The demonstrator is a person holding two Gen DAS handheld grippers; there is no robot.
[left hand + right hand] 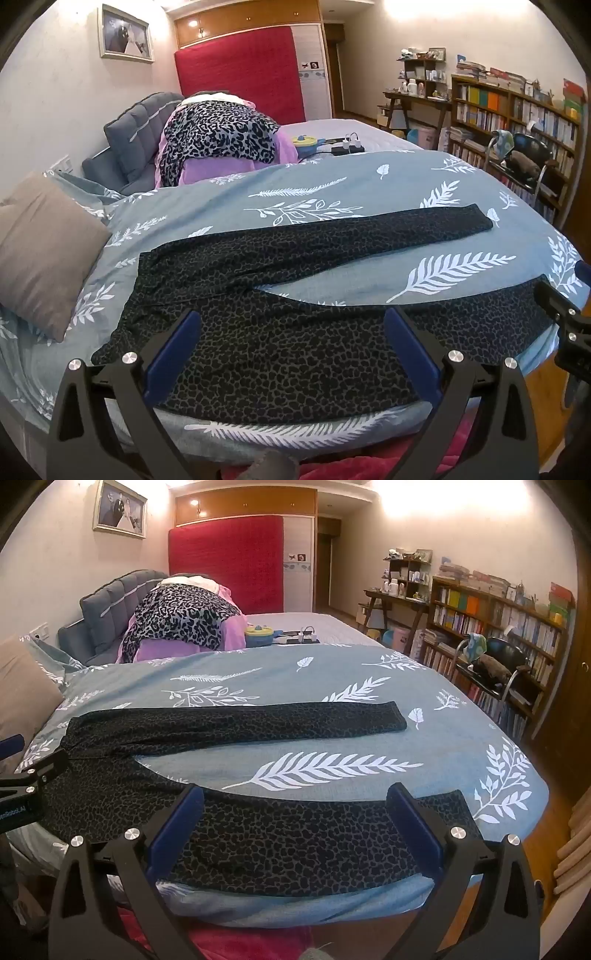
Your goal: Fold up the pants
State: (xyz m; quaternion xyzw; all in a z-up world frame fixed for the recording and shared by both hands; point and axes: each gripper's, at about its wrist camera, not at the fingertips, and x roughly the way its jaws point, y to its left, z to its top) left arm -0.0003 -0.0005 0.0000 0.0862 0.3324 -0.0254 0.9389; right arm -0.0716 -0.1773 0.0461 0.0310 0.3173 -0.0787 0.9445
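Flat: one pants (280, 295); two grippers wide.

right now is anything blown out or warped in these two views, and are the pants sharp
Left wrist view: ceiling glare blown out top right, fisheye bows the bed, pants sharp. Right wrist view: same glare, dark corners, pants print crisp between the open right gripper.

A bed (332, 192) with a leaf-print grey-blue cover fills the room. A red panel (240, 74) leans on the far wall, a framed photo (125, 33) hangs left, and bookshelves (498, 627) line the right wall.
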